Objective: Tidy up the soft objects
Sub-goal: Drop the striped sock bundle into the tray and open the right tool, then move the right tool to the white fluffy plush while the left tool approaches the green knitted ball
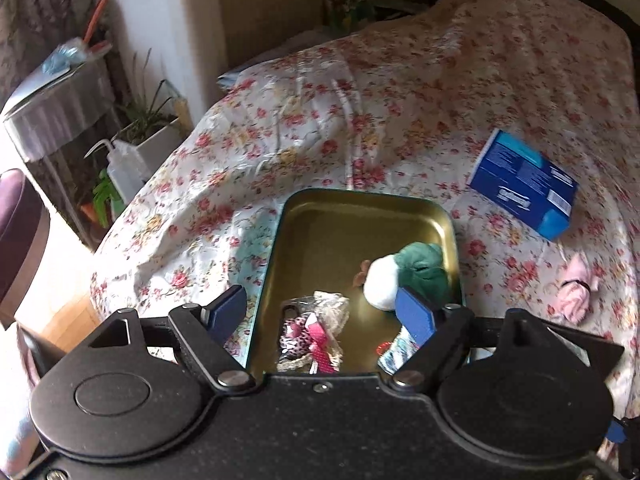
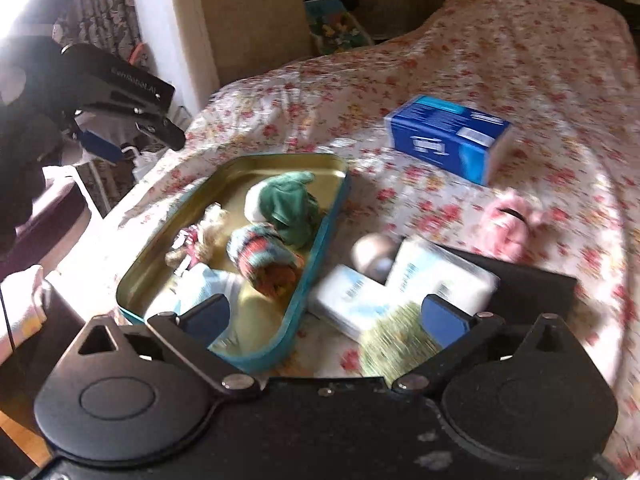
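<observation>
Hovering: left gripper (image 1: 322,314) above the tin tray (image 1: 456,240), jaws spread, gripping nothing.
Right gripper (image 2: 328,318): jaws wide apart, empty, over the tray's near rim.
Tray contents: green-and-white plush (image 1: 416,272) at 3 o'clock; striped sock roll (image 2: 266,258) beside it; leopard-print bow (image 1: 304,334) at 6 o'clock.
Outside tray: pink soft toy (image 2: 508,228) on the floral bedsheet (image 1: 360,120), at 3 o'clock; white packets (image 2: 440,276) near the rim.
Blue box (image 1: 524,184): at 2 o'clock.

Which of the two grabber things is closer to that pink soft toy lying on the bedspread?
Right. The right gripper hangs just short of the pink toy, past the white packets. The left gripper is away beyond the tin, at the bed's far edge.
</observation>
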The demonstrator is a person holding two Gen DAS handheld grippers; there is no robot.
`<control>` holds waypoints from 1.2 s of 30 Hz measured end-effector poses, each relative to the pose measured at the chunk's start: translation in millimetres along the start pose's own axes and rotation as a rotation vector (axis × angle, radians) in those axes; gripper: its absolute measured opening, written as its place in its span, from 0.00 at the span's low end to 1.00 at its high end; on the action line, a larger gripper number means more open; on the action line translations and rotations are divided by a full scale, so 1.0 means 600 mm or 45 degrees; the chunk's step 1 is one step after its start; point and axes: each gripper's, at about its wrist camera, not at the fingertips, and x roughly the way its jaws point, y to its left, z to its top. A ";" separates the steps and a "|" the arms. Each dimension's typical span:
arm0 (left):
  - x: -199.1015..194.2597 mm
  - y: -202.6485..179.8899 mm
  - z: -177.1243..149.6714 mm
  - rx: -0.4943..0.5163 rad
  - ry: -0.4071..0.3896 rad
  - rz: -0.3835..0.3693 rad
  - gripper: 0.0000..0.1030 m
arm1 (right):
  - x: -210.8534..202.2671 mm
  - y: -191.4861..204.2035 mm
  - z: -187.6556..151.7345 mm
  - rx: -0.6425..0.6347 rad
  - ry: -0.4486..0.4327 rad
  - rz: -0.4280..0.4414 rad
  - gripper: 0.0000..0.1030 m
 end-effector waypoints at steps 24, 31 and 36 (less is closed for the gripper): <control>-0.022 -0.156 -0.049 0.275 0.038 -0.301 0.80 | -0.058 -0.176 0.003 0.343 0.249 -0.283 0.99; -0.004 -0.166 -0.051 0.237 0.159 -0.309 0.79 | 0.013 -0.172 0.035 0.108 0.456 -0.200 0.93; 0.003 -0.172 -0.057 0.238 0.203 -0.297 0.79 | 0.057 -0.170 0.043 -0.006 0.570 -0.160 0.91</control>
